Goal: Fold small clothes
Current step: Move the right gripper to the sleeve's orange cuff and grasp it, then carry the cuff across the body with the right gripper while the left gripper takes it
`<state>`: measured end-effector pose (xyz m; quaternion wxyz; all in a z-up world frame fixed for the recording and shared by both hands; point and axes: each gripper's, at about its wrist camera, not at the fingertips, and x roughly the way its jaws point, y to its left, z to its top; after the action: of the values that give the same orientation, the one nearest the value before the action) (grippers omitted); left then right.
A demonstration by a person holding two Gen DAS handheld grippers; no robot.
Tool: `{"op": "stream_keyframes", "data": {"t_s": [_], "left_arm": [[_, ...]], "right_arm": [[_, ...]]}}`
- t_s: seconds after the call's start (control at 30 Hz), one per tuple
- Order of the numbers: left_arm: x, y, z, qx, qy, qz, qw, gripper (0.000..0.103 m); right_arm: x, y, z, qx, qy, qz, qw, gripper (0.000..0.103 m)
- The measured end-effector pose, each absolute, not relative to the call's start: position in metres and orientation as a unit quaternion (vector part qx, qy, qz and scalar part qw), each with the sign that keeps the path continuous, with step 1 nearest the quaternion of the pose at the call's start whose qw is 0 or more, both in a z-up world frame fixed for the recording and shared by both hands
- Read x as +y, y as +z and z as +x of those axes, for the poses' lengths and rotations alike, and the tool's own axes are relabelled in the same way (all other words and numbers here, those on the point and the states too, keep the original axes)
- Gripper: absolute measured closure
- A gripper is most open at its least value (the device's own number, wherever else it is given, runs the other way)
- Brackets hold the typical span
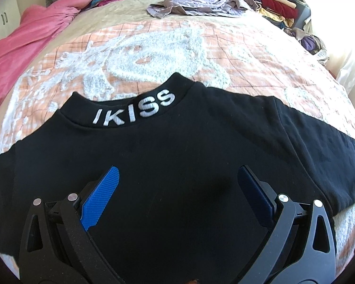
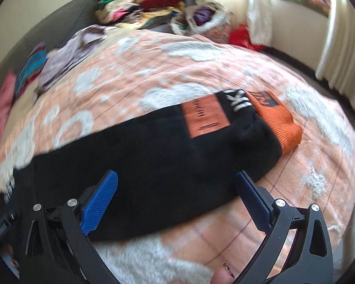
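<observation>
lying flat on the bed, a black sweatshirt (image 1: 177, 165) is spread over a peach-and-white blanket (image 1: 153, 47), its collar (image 1: 135, 108) stitched with white "kiss" lettering and turned away from the left wrist camera. the left tongs (image 1: 177, 177) hang above the middle of the garment's body, blue pads wide apart, nothing between them. the right tongs (image 2: 176, 184) are likewise spread open and hold nothing, poised over the sleeve (image 2: 153, 146), which stretches out to the right side and ends in an orange ribbed cuff (image 2: 279, 120); an orange patch (image 2: 204, 116) sits just before that cuff. the right view is blurred. farther up the bed lie a crumpled lilac garment (image 1: 201, 2), a pink cloth (image 1: 23, 40) on the left and a heap of mixed clothes (image 1: 277, 2) at the far right.
</observation>
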<state>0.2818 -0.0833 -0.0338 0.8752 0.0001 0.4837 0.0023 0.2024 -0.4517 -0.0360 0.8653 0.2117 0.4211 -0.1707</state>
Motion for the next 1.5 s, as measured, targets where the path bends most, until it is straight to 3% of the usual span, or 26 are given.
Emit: {"op": "stream_keyframes", "data": {"t_s": [0.37, 0.63, 0.83, 0.87, 0.9, 0.93, 0.97, 1.0, 1.5], "left_arm": [[-0.101, -0.013, 0.287, 0.453, -0.004, 0.021, 0.891, 0.009], [-0.110, -0.001, 0.287, 0.439, -0.014, 0.029, 0.898, 0.009], [-0.116, 0.006, 0.284, 0.434, -0.021, 0.027, 0.900, 0.009], [-0.116, 0.008, 0.283, 0.433, -0.023, 0.027, 0.901, 0.009], [-0.117, 0.010, 0.282, 0.431, -0.025, 0.026, 0.901, 0.009], [-0.117, 0.011, 0.281, 0.430, -0.026, 0.025, 0.902, 0.009], [-0.118, 0.014, 0.279, 0.428, -0.029, 0.024, 0.903, 0.009], [-0.118, 0.016, 0.278, 0.426, -0.030, 0.023, 0.904, 0.009], [-0.081, 0.048, 0.255, 0.399, -0.022, 0.010, 0.917, 0.009]], "right_arm": [[-0.518, -0.041, 0.192, 0.352, -0.197, 0.399, 0.823, 0.005], [-0.516, -0.036, 0.148, 0.322, -0.246, 0.426, 0.809, 0.005], [-0.529, -0.052, 0.165, 0.325, -0.224, 0.429, 0.812, 0.006], [-0.530, -0.051, 0.170, 0.316, -0.208, 0.433, 0.818, 0.021], [-0.530, -0.051, 0.173, 0.318, -0.207, 0.431, 0.819, 0.044], [-0.530, -0.049, 0.176, 0.319, -0.205, 0.426, 0.822, 0.054], [-0.529, -0.045, 0.178, 0.312, -0.188, 0.422, 0.830, 0.073], [-0.527, -0.040, 0.179, 0.308, -0.175, 0.416, 0.838, 0.087], [-0.420, 0.043, 0.194, 0.271, 0.006, 0.266, 0.925, 0.090]]}}
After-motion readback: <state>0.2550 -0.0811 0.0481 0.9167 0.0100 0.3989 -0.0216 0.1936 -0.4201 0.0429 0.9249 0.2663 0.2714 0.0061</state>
